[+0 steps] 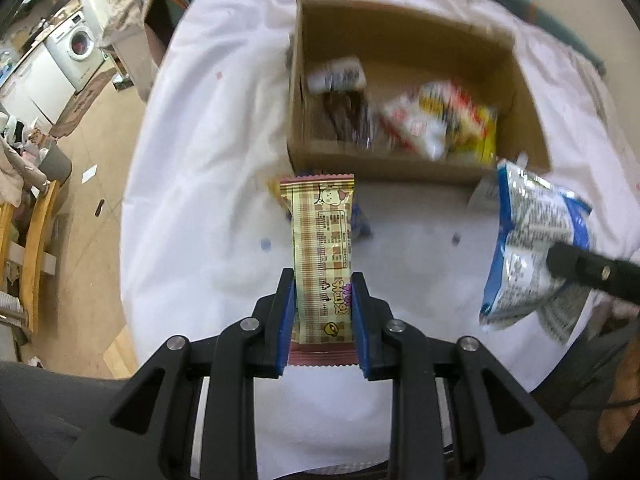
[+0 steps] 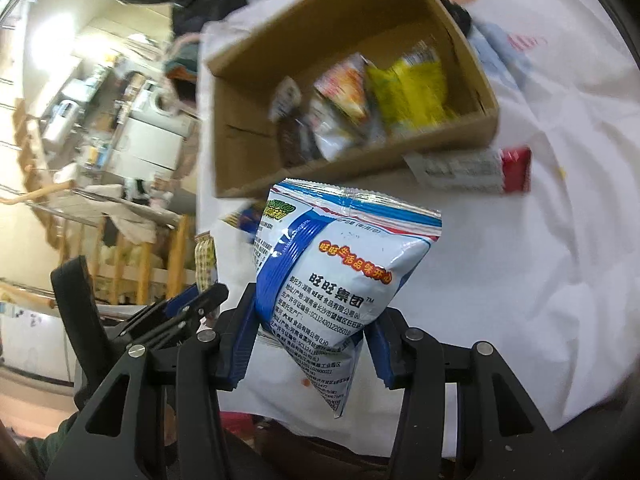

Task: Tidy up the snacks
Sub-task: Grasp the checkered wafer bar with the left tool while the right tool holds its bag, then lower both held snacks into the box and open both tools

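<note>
My left gripper [image 1: 323, 280] is shut on a long beige checked snack bar [image 1: 322, 248], held above the white cloth in front of a cardboard box [image 1: 400, 32]. My right gripper [image 2: 310, 312] is shut on a blue and white snack bag [image 2: 340, 272], also seen at the right of the left wrist view [image 1: 532, 252]. The box [image 2: 248, 148] holds several snack packs, among them a yellow one [image 2: 408, 88] and a dark brown one [image 1: 348, 116]. A red and white pack [image 2: 476, 170] lies on the cloth by the box's near right corner.
The table is covered by a white cloth [image 1: 208, 200]. A small blue packet [image 1: 360, 220] lies behind the bar near the box. To the left are the floor, wooden chairs [image 1: 36, 240] and a washing machine [image 1: 78, 46]. The left gripper shows in the right wrist view [image 2: 192, 300].
</note>
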Motion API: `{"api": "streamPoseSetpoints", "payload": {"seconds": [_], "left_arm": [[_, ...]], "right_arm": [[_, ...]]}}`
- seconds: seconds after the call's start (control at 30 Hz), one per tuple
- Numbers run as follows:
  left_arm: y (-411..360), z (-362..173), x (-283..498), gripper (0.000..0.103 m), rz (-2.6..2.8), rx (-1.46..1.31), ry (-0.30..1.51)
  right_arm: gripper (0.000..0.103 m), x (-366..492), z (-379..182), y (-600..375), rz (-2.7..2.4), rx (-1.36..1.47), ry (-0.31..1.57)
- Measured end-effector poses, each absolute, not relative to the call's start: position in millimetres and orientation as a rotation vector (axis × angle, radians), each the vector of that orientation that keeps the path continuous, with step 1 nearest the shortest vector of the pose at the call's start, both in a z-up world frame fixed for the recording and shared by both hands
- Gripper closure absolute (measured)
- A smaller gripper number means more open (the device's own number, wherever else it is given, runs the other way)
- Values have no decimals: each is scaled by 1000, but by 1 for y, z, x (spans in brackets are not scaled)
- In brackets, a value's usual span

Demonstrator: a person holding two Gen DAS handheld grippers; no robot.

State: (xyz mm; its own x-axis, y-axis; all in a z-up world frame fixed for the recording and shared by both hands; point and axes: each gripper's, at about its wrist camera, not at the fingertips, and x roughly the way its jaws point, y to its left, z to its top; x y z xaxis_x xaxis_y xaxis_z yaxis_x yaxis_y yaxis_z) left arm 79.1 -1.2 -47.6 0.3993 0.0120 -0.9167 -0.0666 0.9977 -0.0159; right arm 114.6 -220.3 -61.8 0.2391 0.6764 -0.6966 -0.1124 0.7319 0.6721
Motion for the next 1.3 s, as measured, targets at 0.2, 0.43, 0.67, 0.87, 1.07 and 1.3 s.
{"api": "streamPoseSetpoints", "payload": {"seconds": [0.2, 0.43, 0.67, 0.87, 1.07, 1.3], "left_arm": [[-8, 3, 99, 81, 46, -10, 1022], [-17, 22, 128, 81, 6, 38, 963], [-17, 8, 160, 81, -40, 29, 981], [-15, -8, 185, 81, -66, 32, 996], [-13, -24, 203, 81, -80, 22, 986], [-15, -50, 223, 80, -127, -47, 1055]], "right_arm": [[52, 122, -35, -263, 496, 621, 1071], [52, 143, -49, -298, 337, 699, 1092], [52, 167, -37, -292, 328, 672, 1048], [52, 204, -34, -266, 376, 573, 1038], [52, 231, -42, -242, 428, 508, 1046], [52, 259, -63, -233, 470, 597, 1082]]}}
